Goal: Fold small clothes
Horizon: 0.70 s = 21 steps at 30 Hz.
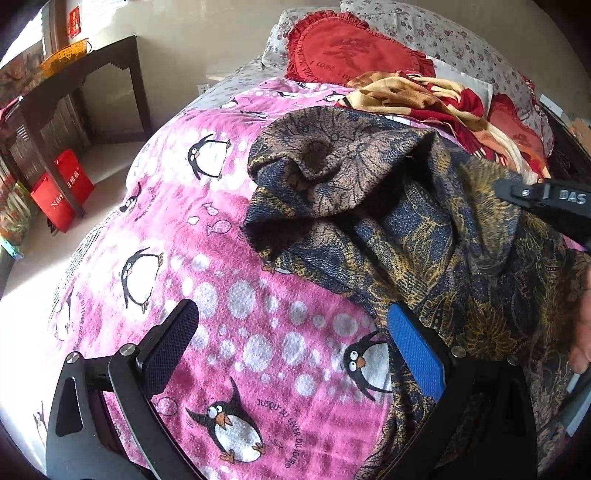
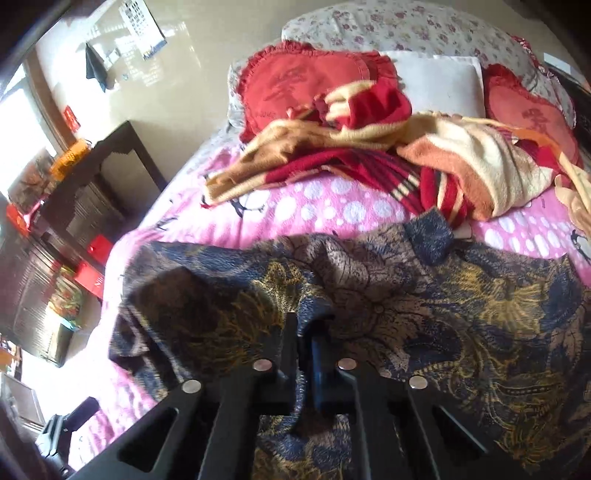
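A dark blue and gold floral garment [image 1: 369, 206] lies crumpled on the pink penguin blanket [image 1: 207, 236]. My left gripper [image 1: 295, 332] is open and empty just above the blanket, its blue pad [image 1: 413, 354] touching the garment's near edge. My right gripper [image 2: 304, 332] is shut on a fold of the same garment [image 2: 406, 295] and lifts it slightly. The right gripper also shows in the left wrist view [image 1: 543, 199] at the right, over the garment.
A red and cream striped blanket [image 2: 388, 162] lies bunched behind the garment. Red heart pillows [image 1: 351, 48] and a floral quilt [image 2: 388, 22] sit at the head of the bed. A dark table [image 1: 74, 96] and red bags [image 1: 62, 188] stand on the floor at left.
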Motion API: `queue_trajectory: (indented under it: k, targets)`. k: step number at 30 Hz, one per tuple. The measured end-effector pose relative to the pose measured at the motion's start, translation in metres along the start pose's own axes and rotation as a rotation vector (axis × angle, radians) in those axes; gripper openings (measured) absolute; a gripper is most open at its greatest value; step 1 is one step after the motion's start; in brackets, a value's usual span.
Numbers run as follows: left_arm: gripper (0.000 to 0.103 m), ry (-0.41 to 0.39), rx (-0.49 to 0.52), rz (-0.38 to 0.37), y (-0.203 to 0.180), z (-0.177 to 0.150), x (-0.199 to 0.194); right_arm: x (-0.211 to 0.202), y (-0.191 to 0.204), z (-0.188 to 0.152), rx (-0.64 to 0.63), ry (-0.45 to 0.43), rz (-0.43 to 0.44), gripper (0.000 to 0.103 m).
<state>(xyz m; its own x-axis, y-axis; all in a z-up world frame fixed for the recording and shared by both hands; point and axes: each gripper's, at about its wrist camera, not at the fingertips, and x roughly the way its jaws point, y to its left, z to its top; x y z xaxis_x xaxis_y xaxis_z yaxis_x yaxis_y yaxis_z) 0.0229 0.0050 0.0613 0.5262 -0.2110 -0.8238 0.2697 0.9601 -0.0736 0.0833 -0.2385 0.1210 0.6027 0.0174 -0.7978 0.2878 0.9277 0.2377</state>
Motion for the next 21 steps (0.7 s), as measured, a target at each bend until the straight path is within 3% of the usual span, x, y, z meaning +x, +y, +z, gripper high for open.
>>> queue_trajectory:
  k: [8,14,18,21]
  targets:
    - [0.102,-0.008,-0.008,0.012,-0.001,-0.001,0.0,-0.127,-0.013,0.007,-0.039,-0.144,0.095,0.004]
    - [0.103,-0.002,0.006,0.016,-0.007,-0.007,0.001,-0.195,-0.08,-0.007,0.067,-0.175,0.022,0.004]
    - [0.103,0.008,0.03,0.026,-0.011,-0.013,0.003,-0.204,-0.146,-0.026,0.179,-0.136,-0.158,0.004]
    - [0.103,0.021,0.036,0.021,-0.011,-0.017,0.004,-0.178,-0.19,-0.048,0.236,-0.001,-0.313,0.004]
